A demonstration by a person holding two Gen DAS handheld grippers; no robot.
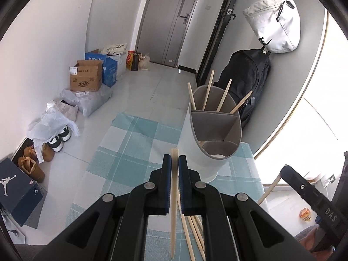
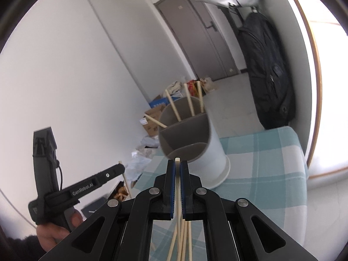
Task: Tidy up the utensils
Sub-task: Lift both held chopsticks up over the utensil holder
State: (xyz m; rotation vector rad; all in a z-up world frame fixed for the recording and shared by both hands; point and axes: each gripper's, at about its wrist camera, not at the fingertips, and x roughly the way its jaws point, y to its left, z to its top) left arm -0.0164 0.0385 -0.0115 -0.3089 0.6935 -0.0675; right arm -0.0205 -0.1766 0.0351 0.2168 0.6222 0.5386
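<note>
Fingers of both grippers — left (image 1: 174, 163), right (image 2: 177, 167) — each clenched on one chopstick (image 1: 174, 206), angled downward.

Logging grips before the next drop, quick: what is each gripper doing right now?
Left gripper: closed on a pale wooden chopstick.
Right gripper: closed on another pale wooden chopstick.
</note>
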